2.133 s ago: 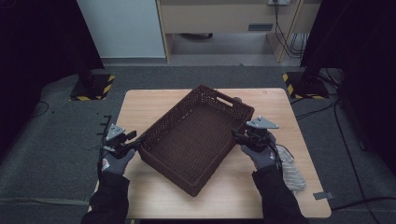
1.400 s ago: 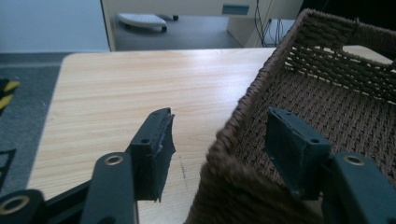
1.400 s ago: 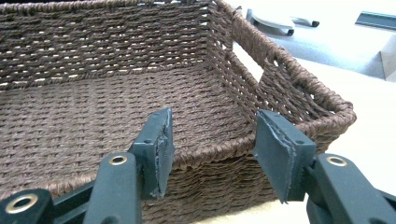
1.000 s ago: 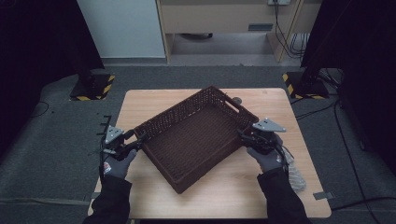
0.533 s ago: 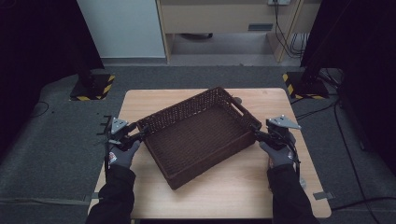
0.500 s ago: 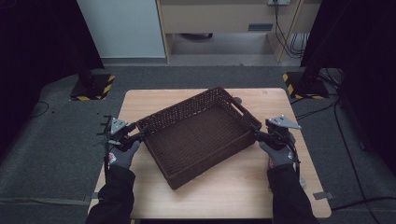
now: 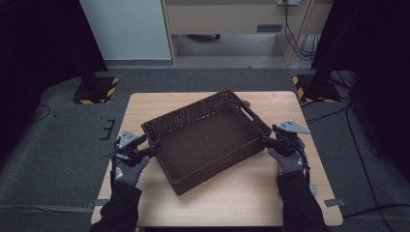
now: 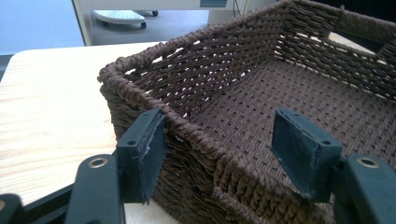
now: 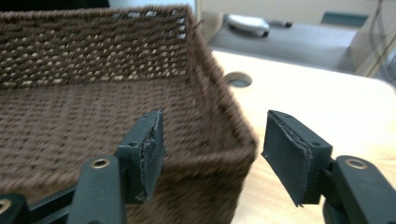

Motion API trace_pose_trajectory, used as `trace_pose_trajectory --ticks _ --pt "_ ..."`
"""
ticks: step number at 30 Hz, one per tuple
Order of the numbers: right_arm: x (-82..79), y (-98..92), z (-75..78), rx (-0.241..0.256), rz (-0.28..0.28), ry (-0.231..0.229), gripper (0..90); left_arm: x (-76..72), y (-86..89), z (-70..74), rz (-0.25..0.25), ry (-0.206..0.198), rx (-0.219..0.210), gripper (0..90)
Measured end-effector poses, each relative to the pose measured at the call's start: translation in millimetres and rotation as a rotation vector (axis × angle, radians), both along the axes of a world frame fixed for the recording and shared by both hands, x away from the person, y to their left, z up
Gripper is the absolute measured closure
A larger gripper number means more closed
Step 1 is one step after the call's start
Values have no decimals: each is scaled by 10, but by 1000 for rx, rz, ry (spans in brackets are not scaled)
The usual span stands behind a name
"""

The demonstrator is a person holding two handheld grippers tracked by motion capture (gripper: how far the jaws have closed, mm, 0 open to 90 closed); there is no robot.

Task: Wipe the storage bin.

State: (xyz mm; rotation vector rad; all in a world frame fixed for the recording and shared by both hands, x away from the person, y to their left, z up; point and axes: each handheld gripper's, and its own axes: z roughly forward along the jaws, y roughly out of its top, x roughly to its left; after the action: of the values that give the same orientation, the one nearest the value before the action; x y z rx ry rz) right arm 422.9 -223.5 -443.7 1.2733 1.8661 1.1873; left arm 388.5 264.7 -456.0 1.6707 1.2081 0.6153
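We find no readable text, label, brand or number anywhere here; the only signs we can make out are the yellow-and-black hazard stripes (image 7: 96, 92) on the stand bases at either side of the floor.

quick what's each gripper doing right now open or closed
Left gripper: open, jaws straddling the wicker basket wall.
Right gripper: open, jaws either side of the basket's corner.
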Motion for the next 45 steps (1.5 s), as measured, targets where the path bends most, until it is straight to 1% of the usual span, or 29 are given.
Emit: trace_pose_trajectory --ticks 2,6,8,10,12,14,15,18,21,24,26,27,28,29,31,32,34,37,38,40,42,45 --pt "18 -35 9 6 -20 -12 372 61 6 -6 2 1 -3 344" --pt "59 -69 -23 13 -25 19 391 184 21 4 3 8 -8 358" --pt "55 -62 -56 0 -8 43 431 203 30 10 8 11 -13 365" --pt "34 -53 -67 22 5 52 499 172 41 23 6 3 -17 368" --pt "16 -40 -46 16 16 59 551 107 50 39 3 3 -13 368" --pt "-19 -13 -31 -1 18 59 554 35 53 51 -4 -3 -14 367" --pt "-33 -11 -29 -2 22 61 554 -31 50 54 -15 -3 -16 367" --pt "-117 -2 -22 -4 32 66 553 -138 25 40 -38 -1 -18 366" --pt "-236 14 -16 2 38 68 553 -195 -6 -2 -57 13 -21 364" --pt "-348 24 -7 8 55 70 545 -159 -33 -29 -68 22 -21 371" --pt "-381 31 16 -1 72 73 528 -120 -60 -38 -78 22 -20 383" --pt "-380 33 29 -4 84 63 511 -99 -73 -39 -78 24 -10 378" --pt "-373 34 39 -6 83 43 500 -77 -78 -38 -75 26 -4 380" --pt "-355 29 45 -9 78 29 499 -51 -77 -36 -74 27 -8 382" --pt "-311 23 38 -6 66 27 510 13 -70 -40 -72 28 -16 391" --pt "-290 18 26 -11 67 36 531 49 -66 -45 -71 30 -22 393" --pt "-259 16 -11 -15 72 62 574 114 -57 -40 -69 33 -11 400" --pt "-256 37 -59 -38 87 91 635 174 -38 -12 -69 41 -3 421" --pt "-268 52 -70 -48 98 104 658 177 -31 -6 -64 34 -6 416" --pt "-293 74 -71 -70 100 103 668 159 -3 9 -59 27 -15 408" --pt "-320 64 -64 -65 102 105 676 121 18 18 -57 20 -8 405" --pt "-378 72 -68 -52 103 112 667 49 50 26 -62 7 -18 401"
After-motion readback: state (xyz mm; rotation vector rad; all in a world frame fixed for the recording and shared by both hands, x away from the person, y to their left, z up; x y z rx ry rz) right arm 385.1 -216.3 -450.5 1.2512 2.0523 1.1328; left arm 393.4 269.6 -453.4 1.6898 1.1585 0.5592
